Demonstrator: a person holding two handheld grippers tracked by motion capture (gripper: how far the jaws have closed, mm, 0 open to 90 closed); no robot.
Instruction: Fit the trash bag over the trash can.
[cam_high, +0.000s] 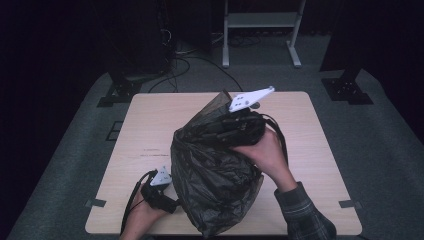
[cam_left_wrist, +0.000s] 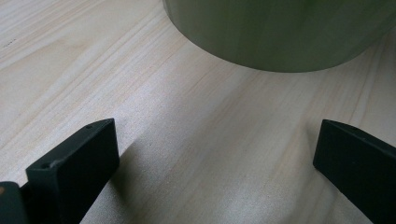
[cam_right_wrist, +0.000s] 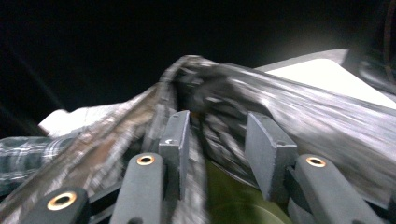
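A crumpled black plastic bag (cam_high: 215, 170) stands bulged in the middle of the wooden table (cam_high: 150, 125). My right gripper (cam_high: 206, 131) lies across the bag's top and points left. In the right gripper view its jaws (cam_right_wrist: 217, 126) stand partly apart, with a fold of bag film (cam_right_wrist: 219, 100) loose between them and a green surface (cam_right_wrist: 233, 200) below. My left gripper (cam_high: 172, 202) rests low at the bag's near-left foot. In the left gripper view its jaws (cam_left_wrist: 215, 135) are wide open just above the tabletop, with nothing between them. They face the rounded base of a green container (cam_left_wrist: 280, 32).
A plaid-sleeved forearm (cam_high: 300, 210) comes in at the bottom right, and the left gripper's cable (cam_high: 131, 200) loops near the table's front edge. Bare wood lies to the left and far side of the bag. A dark floor, cables and a metal stand (cam_high: 260, 30) lie beyond the table.
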